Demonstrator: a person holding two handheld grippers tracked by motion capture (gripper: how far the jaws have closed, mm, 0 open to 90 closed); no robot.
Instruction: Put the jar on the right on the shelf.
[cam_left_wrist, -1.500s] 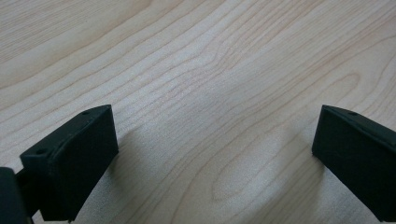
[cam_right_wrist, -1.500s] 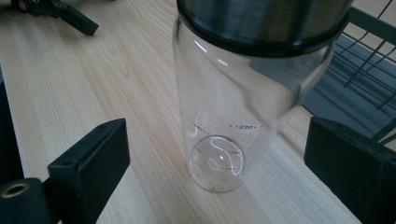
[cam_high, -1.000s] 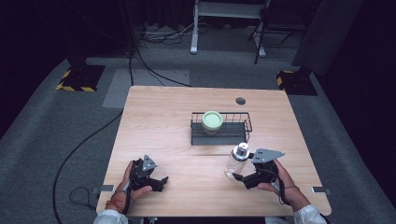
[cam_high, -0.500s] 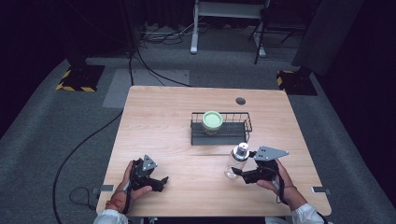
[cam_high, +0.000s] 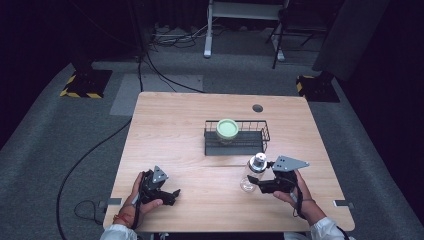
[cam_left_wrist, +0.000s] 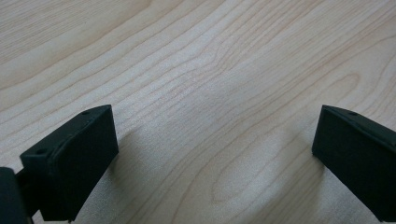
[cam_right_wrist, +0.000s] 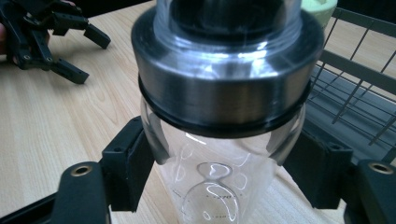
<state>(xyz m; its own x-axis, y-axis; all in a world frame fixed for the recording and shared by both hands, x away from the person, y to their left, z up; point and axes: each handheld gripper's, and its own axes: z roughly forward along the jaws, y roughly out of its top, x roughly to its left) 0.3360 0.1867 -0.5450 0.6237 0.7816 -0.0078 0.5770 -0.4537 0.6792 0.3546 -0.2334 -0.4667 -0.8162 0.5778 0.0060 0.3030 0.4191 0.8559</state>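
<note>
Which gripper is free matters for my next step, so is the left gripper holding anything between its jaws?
No: the left gripper has its jaws spread wide over bare wooden table, nothing between them.

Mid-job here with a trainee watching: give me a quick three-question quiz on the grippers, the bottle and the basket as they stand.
1. True or false: the left gripper holds the clear bottle.
2. What sits inside the wire basket? A) a green-lidded jar B) a spoon C) a sponge
3. Fill in: the right gripper has its jaws on either side of the bottle's ____ body, below its metal cap.

Key
1. False: its jaws stand apart over the bare table.
2. A, the green-lidded jar.
3. Glass.
</note>
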